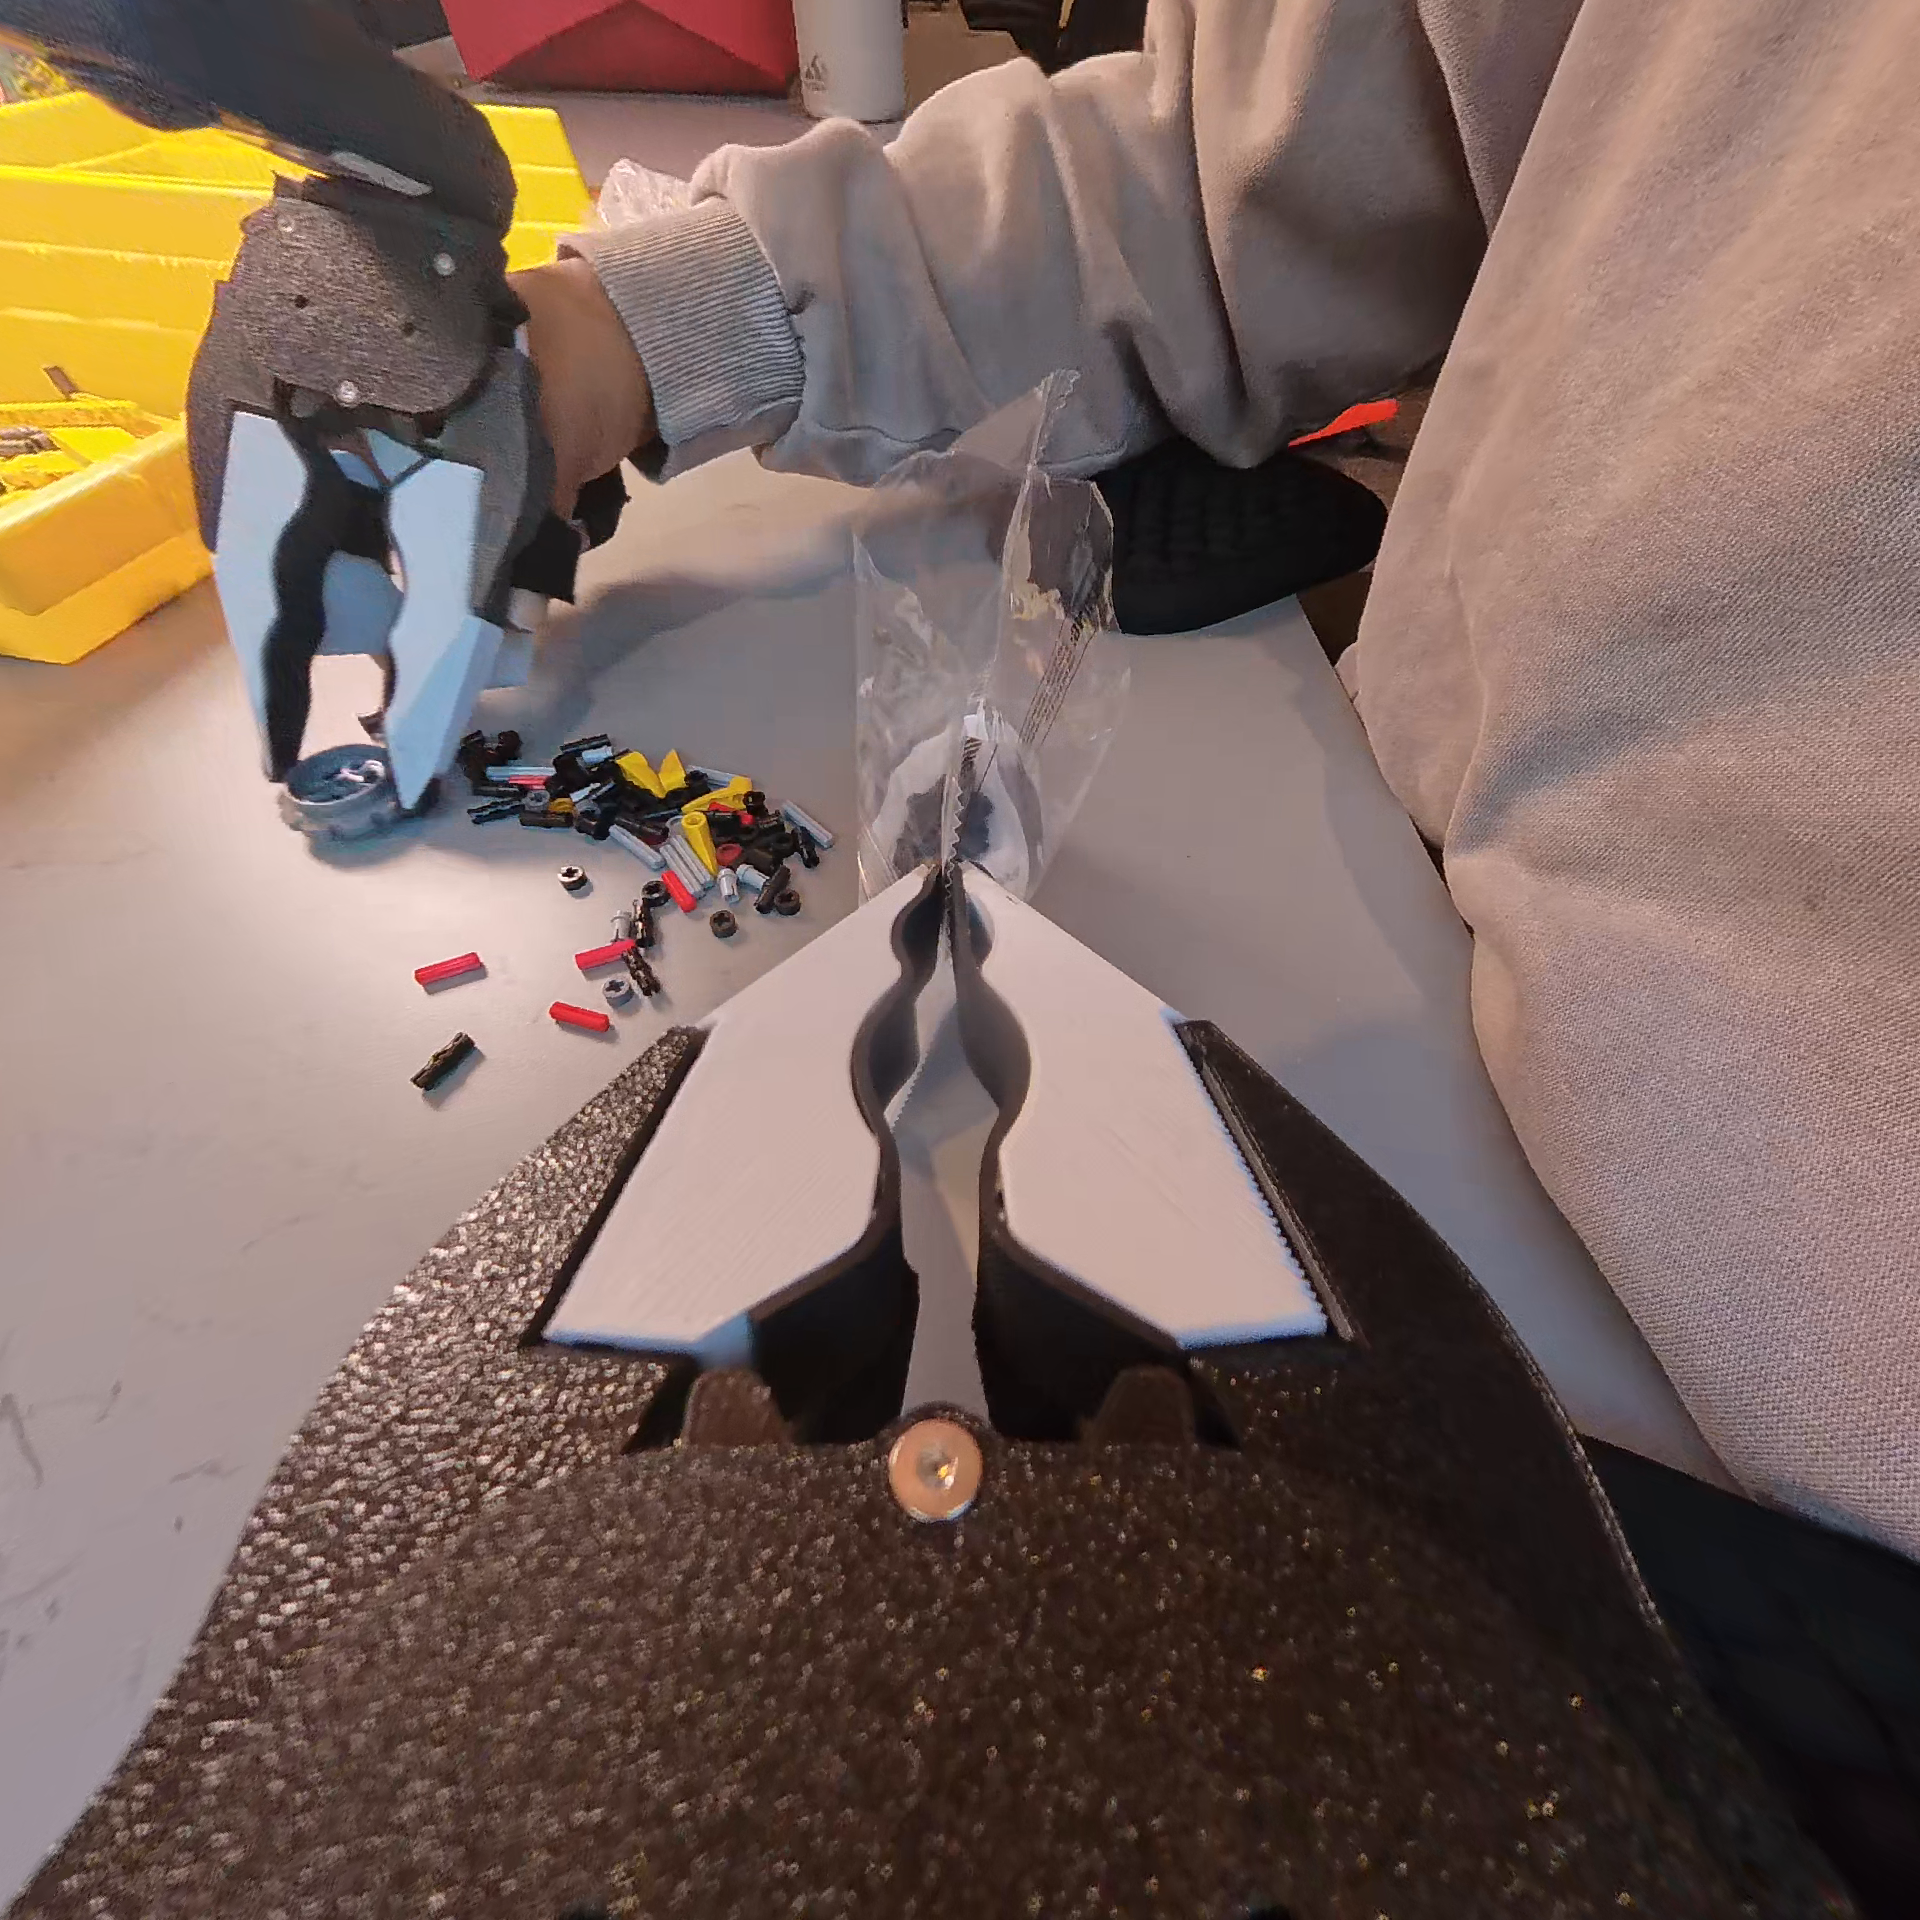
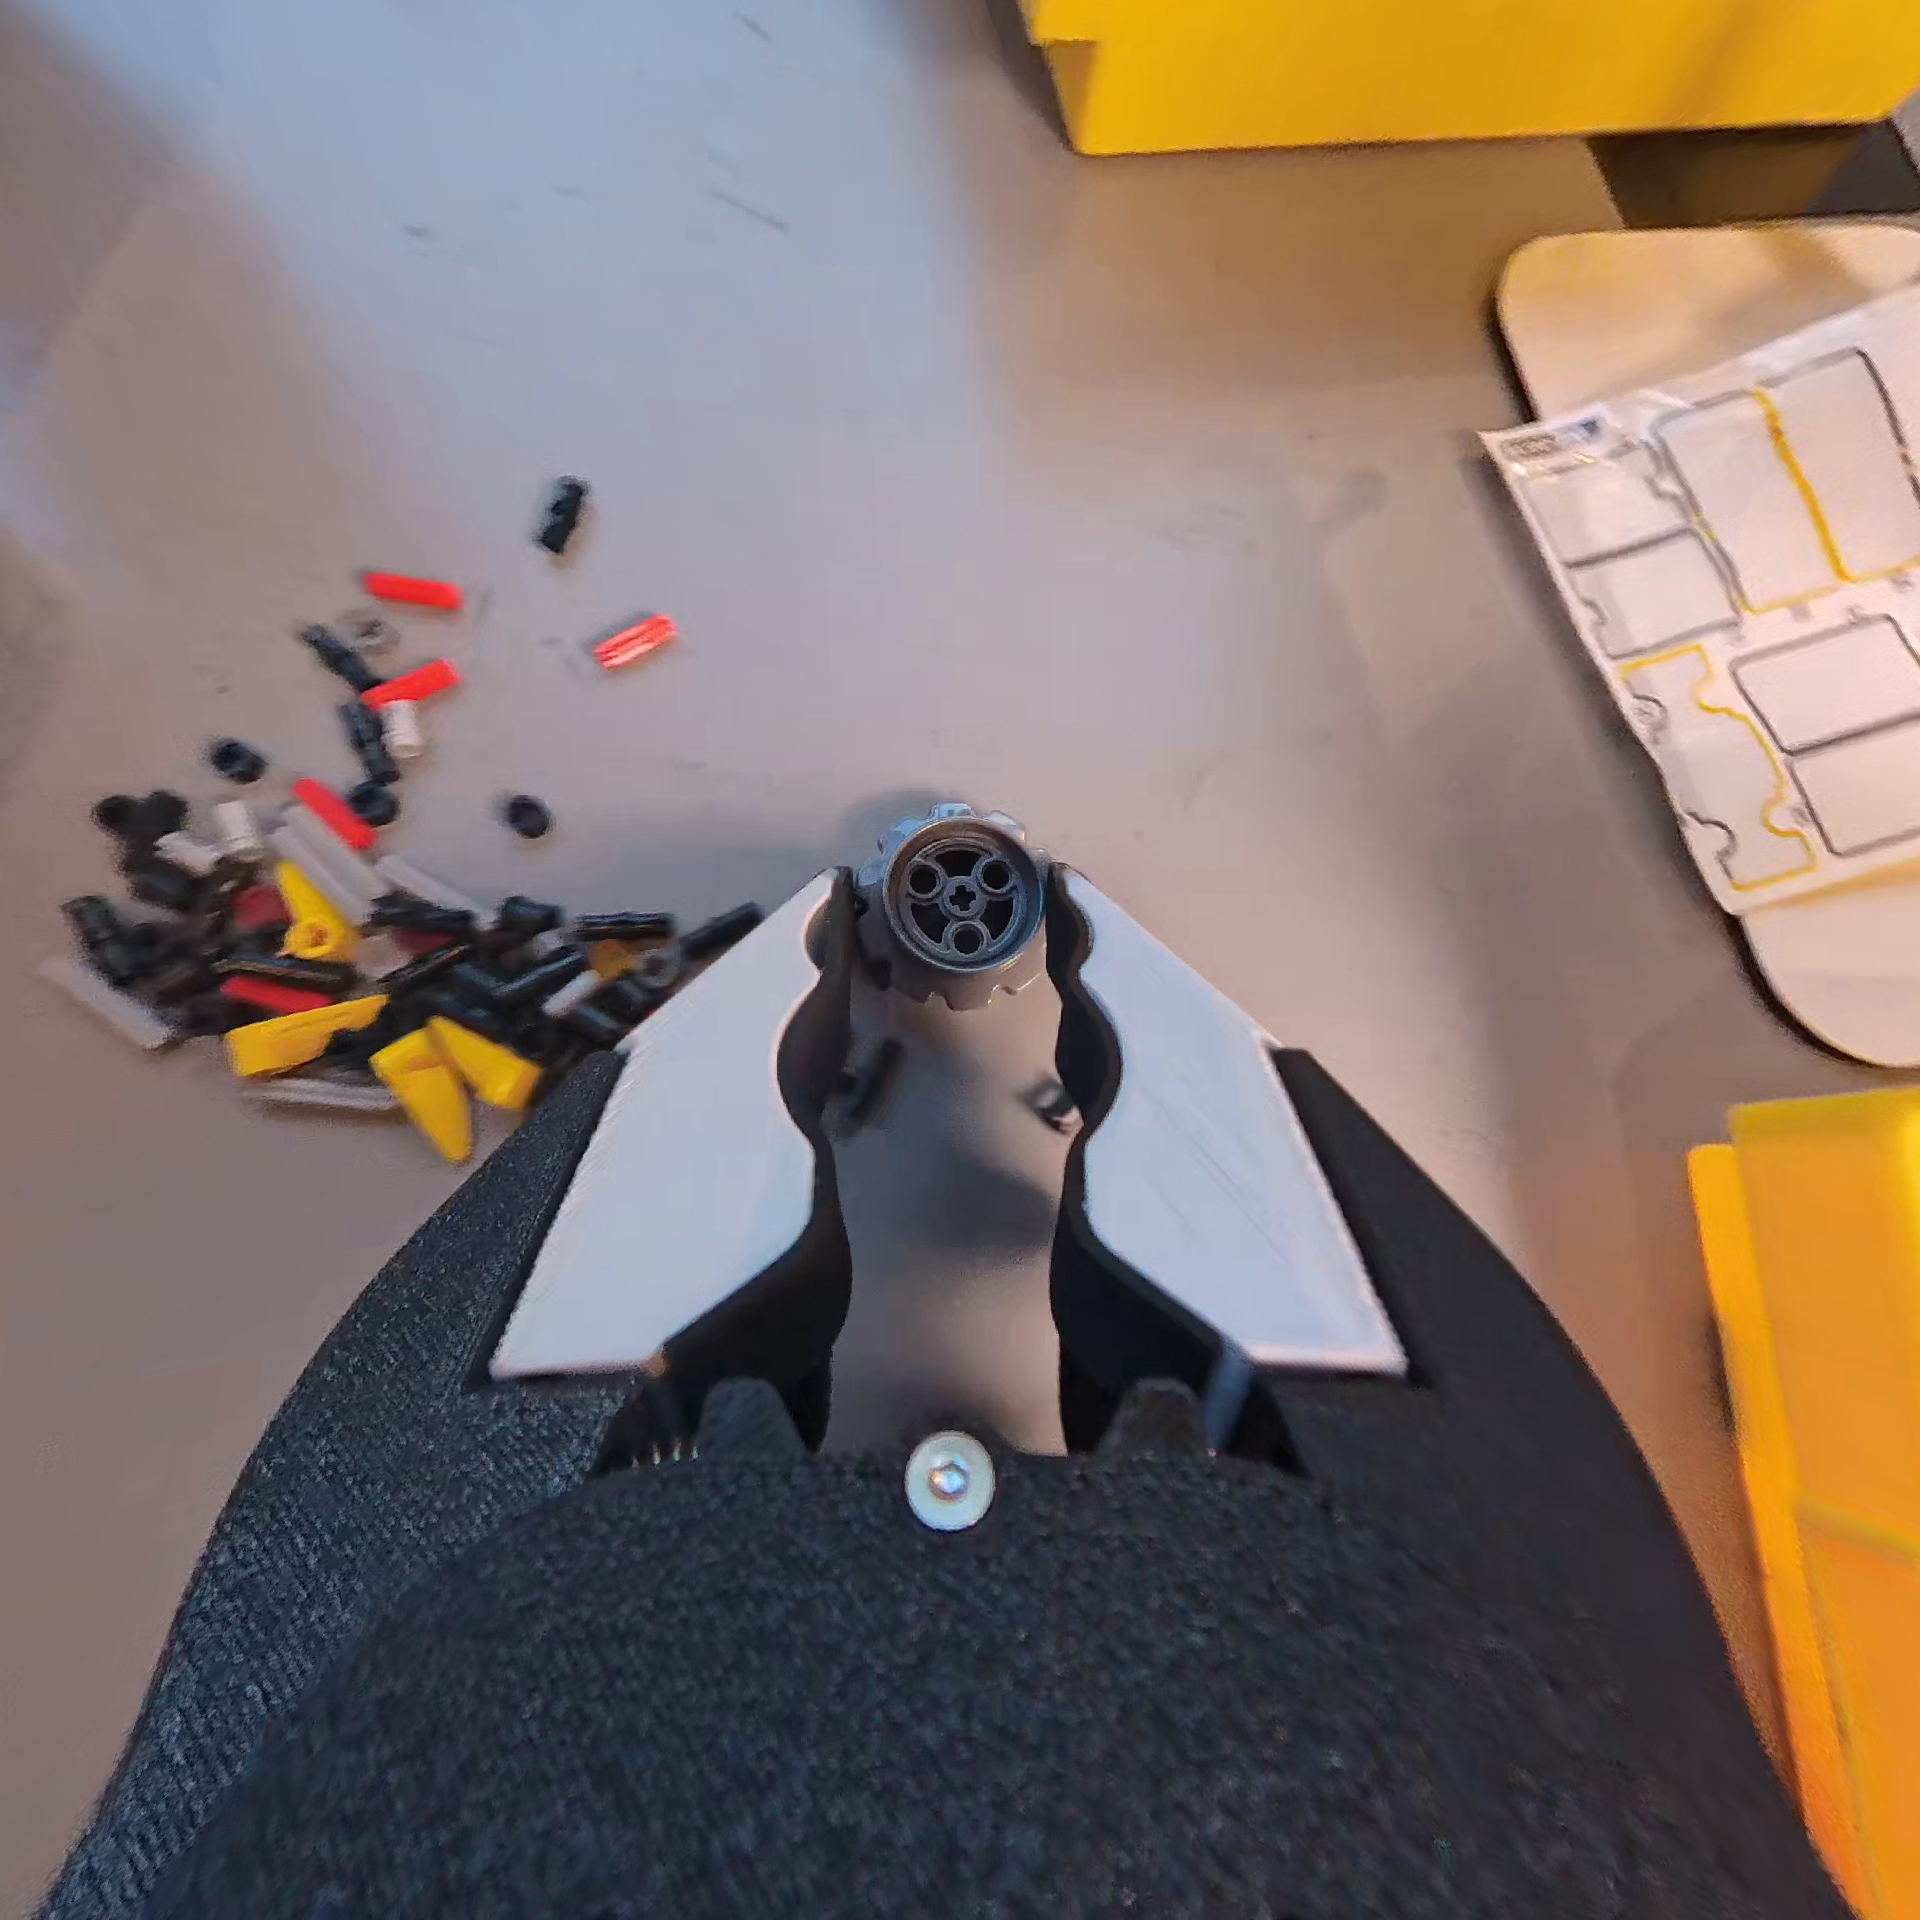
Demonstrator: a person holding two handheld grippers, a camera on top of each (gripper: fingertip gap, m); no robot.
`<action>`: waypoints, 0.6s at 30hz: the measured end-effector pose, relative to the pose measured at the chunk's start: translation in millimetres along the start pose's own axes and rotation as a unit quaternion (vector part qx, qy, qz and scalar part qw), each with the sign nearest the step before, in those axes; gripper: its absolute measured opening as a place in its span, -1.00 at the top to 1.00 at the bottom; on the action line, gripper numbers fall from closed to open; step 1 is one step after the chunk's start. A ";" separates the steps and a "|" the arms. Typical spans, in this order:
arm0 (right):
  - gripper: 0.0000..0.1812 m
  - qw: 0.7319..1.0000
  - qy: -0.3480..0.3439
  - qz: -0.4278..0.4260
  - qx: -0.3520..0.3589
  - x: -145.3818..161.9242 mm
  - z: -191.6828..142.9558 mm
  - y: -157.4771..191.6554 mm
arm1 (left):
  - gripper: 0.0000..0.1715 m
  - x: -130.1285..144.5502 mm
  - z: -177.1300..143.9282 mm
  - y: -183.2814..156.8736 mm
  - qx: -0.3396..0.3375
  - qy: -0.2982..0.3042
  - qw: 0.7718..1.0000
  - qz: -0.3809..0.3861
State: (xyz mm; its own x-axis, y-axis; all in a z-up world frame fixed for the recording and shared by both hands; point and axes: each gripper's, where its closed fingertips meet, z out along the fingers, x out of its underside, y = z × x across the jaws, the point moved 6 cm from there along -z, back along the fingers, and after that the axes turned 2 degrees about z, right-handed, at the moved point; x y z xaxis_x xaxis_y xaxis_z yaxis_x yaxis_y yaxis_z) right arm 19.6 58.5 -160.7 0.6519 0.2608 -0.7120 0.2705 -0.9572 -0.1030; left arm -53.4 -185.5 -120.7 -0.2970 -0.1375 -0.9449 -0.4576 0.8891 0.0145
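Left gripper (image 1: 948, 883) has its fingertips pinched together on the serrated edge of a clear plastic bag (image 1: 977, 665), which stands up from the tips over the grey table (image 1: 208, 1143). Right gripper (image 2: 951, 904) is partly open, tips straddling a round grey wheel hub (image 2: 954, 912) that sits on the table; tips look to be touching its sides, but firm grip or not I can't tell. Just beside the hub, on the side toward the bag: a loose pile of small parts (image 2: 343, 956), black, grey, red and yellow pins and connectors, a few red ones scattered apart (image 1: 449, 971). Yellow sorting tray (image 1: 94, 343) beyond the right gripper. A sticker sheet (image 2: 1745, 644) lies on a pale board well off to the hub's other side. A person's grey sleeve (image 1: 1039, 260) crosses behind the bag.
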 end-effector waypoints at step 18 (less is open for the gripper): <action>0.61 0.998 -0.007 0.049 0.042 21.4 -22.1 13.4 | 1.00 0.3 2.2 -2.8 0.009 0.004 1.000 0.001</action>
State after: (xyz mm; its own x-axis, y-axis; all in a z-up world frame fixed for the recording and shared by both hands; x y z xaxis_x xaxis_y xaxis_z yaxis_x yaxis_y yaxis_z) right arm 52.8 54.1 -162.0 0.6624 0.1641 -0.7309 0.1455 -0.9853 -0.0893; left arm -50.3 -187.0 -121.7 -0.3045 -0.1391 -0.9423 -0.4426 0.8966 0.0107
